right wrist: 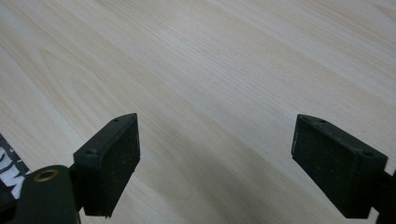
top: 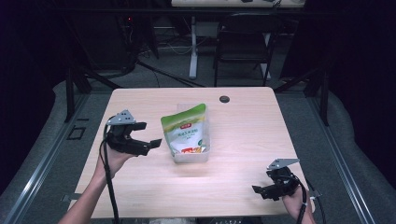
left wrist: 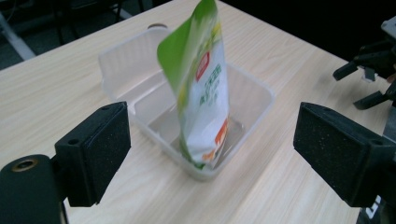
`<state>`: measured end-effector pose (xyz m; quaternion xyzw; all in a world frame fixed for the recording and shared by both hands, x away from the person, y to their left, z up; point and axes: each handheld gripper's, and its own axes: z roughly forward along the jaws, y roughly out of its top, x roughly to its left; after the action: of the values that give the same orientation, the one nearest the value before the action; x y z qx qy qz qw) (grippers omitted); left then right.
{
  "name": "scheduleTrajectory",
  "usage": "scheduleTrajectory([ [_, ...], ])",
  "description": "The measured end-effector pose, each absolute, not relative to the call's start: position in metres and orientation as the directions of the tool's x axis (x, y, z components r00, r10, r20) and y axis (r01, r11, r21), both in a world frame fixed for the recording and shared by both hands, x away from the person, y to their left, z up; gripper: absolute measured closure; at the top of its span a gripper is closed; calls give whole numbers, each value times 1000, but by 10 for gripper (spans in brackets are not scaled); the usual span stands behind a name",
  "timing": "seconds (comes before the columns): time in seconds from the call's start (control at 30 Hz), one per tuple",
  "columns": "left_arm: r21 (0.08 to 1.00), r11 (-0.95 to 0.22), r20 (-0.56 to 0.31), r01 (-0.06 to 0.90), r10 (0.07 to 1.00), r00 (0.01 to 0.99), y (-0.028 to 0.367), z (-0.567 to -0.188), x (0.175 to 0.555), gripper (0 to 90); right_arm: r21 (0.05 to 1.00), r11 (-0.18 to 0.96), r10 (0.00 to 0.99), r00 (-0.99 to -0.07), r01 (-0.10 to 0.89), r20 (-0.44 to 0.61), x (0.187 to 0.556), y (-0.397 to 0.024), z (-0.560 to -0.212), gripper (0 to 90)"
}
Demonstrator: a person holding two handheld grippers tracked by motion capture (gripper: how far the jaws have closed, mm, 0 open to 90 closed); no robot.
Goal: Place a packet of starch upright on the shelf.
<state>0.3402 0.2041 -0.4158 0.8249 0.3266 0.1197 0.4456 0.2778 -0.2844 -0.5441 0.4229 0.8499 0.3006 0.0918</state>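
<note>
A green and white pouch (top: 184, 129) stands upright inside a clear plastic container (top: 192, 157) in the middle of the wooden table. My left gripper (top: 148, 135) hovers just left of the container, jaws open and pointing at it. In the left gripper view the pouch (left wrist: 201, 93) leans in the container (left wrist: 254, 95) beyond the open gripper (left wrist: 212, 151), with nothing between the pads. My right gripper (top: 262, 186) rests near the front right corner, open. In the right gripper view that gripper (right wrist: 224, 158) holds nothing over bare wood.
The container's lid (left wrist: 126, 60) stands up at its far side. A black round grommet (top: 224, 99) sits at the back of the table (top: 252, 135). Behind the table stand a dark chair (top: 243, 42) and a desk leg. Bare wood lies between the container and the right gripper.
</note>
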Motion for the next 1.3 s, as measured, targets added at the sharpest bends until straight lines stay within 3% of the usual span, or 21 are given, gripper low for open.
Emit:
scheduleTrajectory([
  [0.8,726,-347,-173,594,743,646,259,-472,301,69,589,461,774,-626,664,99,277,-283,-545,150],
  [1.3,682,-317,-187,659,796,576,268,-502,294,64,581,468,771,-629,666,101,277,-282,-546,150],
])
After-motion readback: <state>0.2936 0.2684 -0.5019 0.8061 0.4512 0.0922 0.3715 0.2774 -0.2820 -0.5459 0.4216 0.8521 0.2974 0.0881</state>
